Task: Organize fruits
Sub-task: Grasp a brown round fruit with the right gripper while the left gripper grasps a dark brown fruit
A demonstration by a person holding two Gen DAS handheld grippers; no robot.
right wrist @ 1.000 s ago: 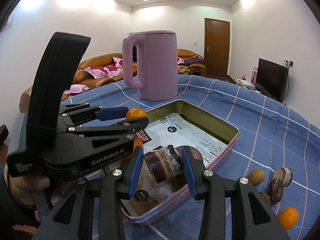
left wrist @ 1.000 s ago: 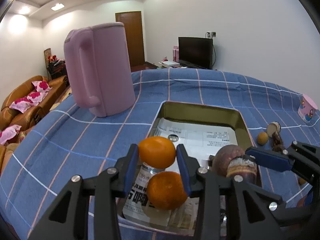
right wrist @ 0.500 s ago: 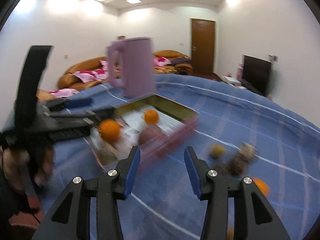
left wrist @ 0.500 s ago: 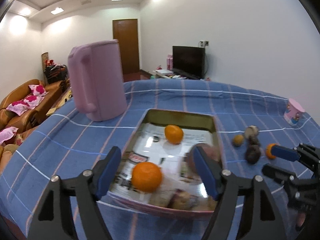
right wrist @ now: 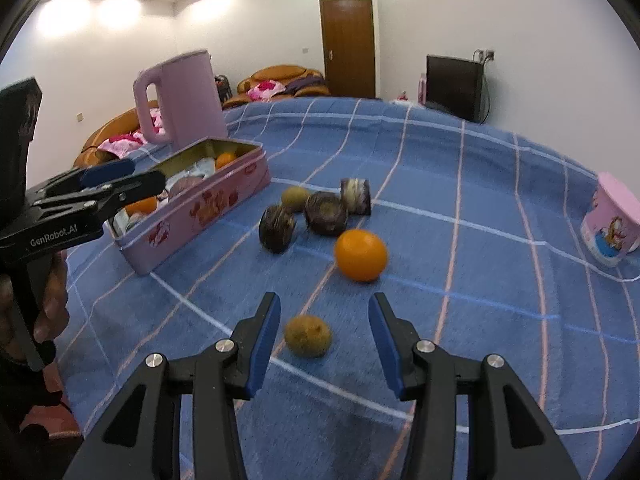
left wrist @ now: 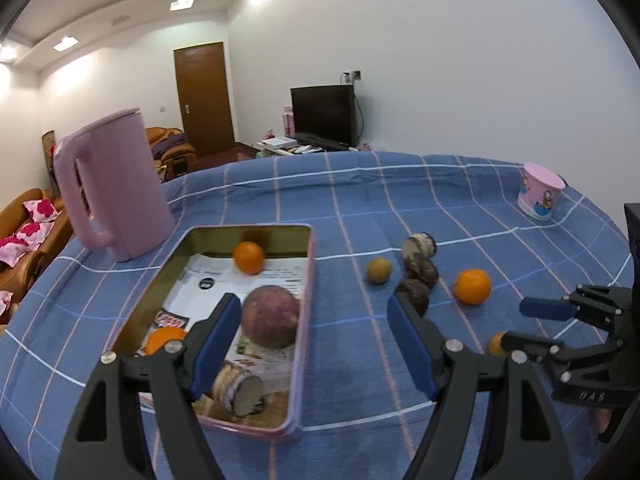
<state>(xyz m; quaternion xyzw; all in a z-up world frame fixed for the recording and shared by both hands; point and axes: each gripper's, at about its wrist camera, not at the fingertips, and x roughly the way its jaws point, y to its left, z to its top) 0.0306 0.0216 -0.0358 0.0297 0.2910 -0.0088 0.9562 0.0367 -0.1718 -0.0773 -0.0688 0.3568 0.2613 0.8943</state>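
A: On the blue checked table (right wrist: 460, 184), what lies nearest the right tongs (right wrist: 324, 334)?

B: A small brownish-green fruit (right wrist: 307, 335), resting on the cloth between the open blue pads, which don't touch it. Just beyond it sits an orange (right wrist: 361, 255), then a cluster of dark round fruits (right wrist: 326, 212) farther off.

A: And the left tongs (left wrist: 316, 344)?

B: Spread wide and empty, hovering over the near end of the pink tin (left wrist: 304, 320) at the left, where a purple-brown fruit (left wrist: 271, 322) and two more oranges already lie on printed paper.

A: How would you take the small one?

B: It looks light, firm and round, so I judge it will roll if nudged from one side. Close across its widest part, both pads meeting it together, gently, since the skin may bruise.

A: The orange?

B: Heavier and smooth; a grip at its middle should hold. The pink kettle (right wrist: 180, 98) and pink cup (right wrist: 612, 226) stand well clear.
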